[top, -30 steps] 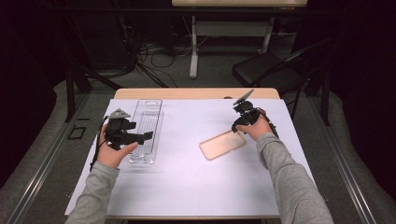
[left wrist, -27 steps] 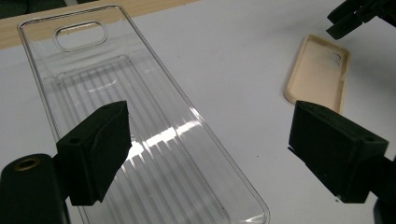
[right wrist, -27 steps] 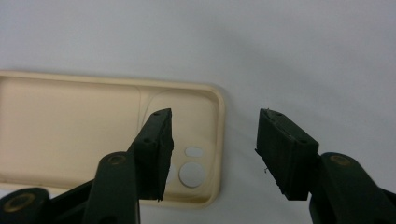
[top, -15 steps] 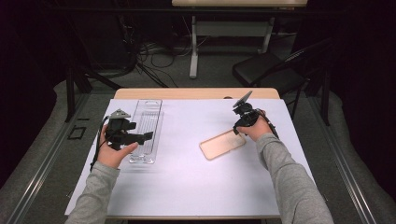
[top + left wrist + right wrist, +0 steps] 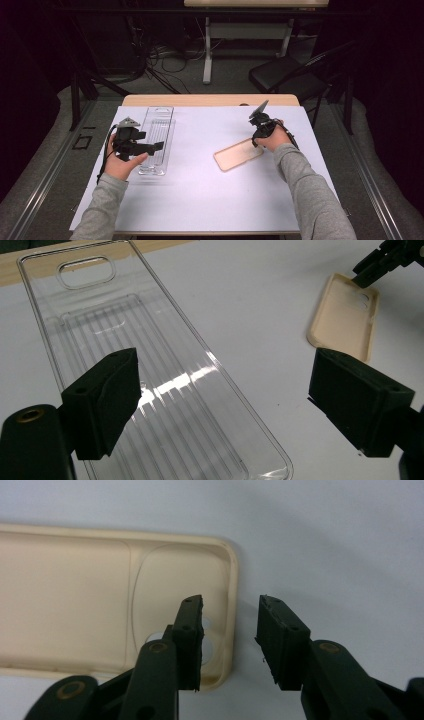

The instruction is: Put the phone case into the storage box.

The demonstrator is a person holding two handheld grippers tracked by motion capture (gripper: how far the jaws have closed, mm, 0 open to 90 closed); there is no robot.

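A beige phone case lies hollow side up on the white table cover, right of centre. My right gripper is at its far end, open. In the right gripper view the right gripper straddles the end rim of the case, one jaw inside by the camera cut-outs and one outside, with neither touching the rim. A clear ribbed plastic tray lies at the left. My left gripper hovers over its near half, with the jaws wide open and nothing between them. In the left gripper view that gripper spans the tray.
The white cover spans most of the wooden table. Beyond the far edge are a black chair, floor cables and a table leg. In the left gripper view the beige case lies ahead to the right.
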